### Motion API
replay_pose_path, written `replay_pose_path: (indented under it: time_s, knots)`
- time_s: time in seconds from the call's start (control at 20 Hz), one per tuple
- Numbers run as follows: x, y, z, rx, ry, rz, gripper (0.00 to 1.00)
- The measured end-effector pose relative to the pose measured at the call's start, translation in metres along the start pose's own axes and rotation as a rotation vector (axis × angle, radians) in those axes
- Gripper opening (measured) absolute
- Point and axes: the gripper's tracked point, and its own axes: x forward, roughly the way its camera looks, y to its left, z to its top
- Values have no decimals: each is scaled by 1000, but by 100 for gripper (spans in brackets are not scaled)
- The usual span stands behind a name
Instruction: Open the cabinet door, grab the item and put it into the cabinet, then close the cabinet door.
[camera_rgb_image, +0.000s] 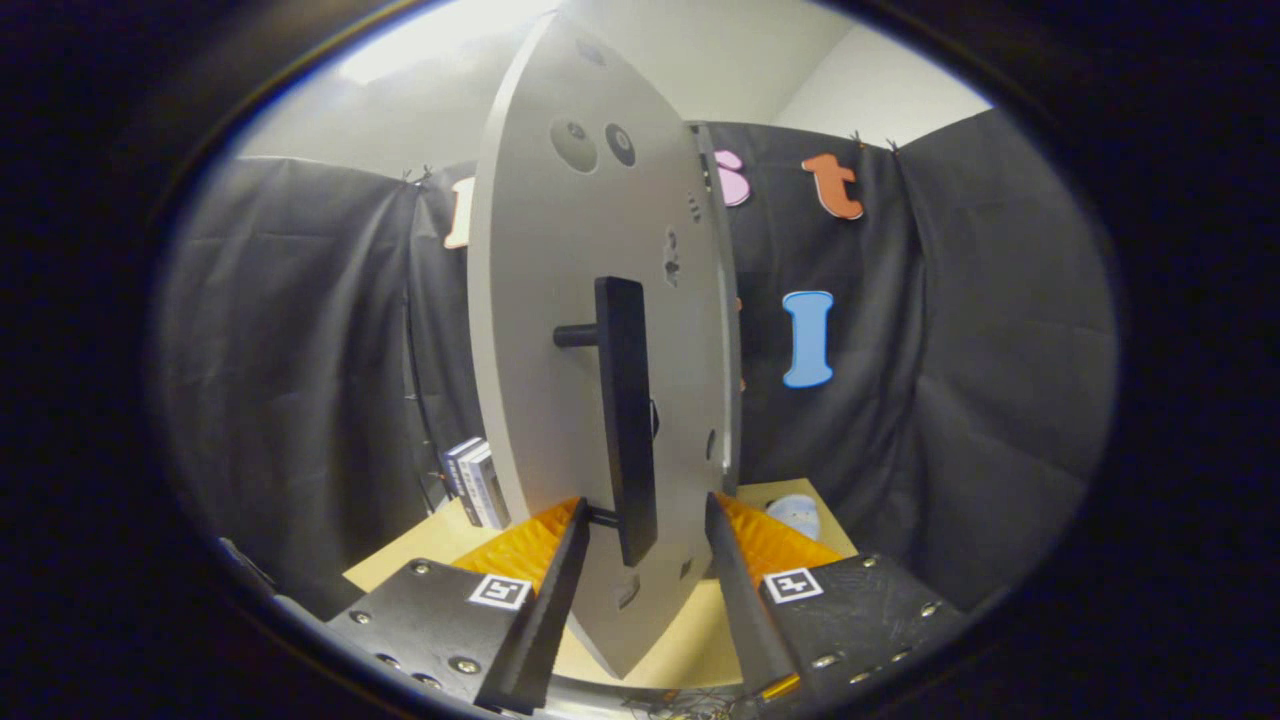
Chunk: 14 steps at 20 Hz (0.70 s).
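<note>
Gripper (648, 525): its two fingers stand apart, one on each side of the lower end of the door handle. Neither finger visibly presses on the handle; a gap shows on both sides.

Left finger (545, 600): rises beside the lower post of the handle, its tip near the door's face; whether it touches the door I cannot tell.

Right finger (740, 600): rises on the other side of the door's edge, its tip near the bottom of that edge.

Cabinet door (560, 300): a pale grey panel, swung out and seen nearly edge-on, standing upright straight ahead of the fingers. Several round holes and small fittings show on its upper face.

Door handle (627, 420): a dark vertical bar held off the door by two short posts, one at mid height, one low. Its bottom end hangs between the two fingertips, just ahead of them.

Cabinet (728, 300): a thin slice of its pale side shows just behind the door's far edge; its inside is hidden.

Table (400, 555): light wooden top, carrying the cabinet; its left corner shows beyond the left finger.

Item (797, 515): a small pale blue object lying on the table near its far right edge, beyond the right finger and well clear of it; what it is I cannot tell.

Boxes (478, 485): a few slim boxes standing upright on the table near its back edge, left of the door.
</note>
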Motion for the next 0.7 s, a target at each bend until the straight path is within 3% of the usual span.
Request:
replay_pose_path:
  time_s: [0.35, 0.7]
  knots:
    - [56, 70, -1, -9, -1, 102, 70]
    - [135, 137, 2, -28, -29, 129, 70]
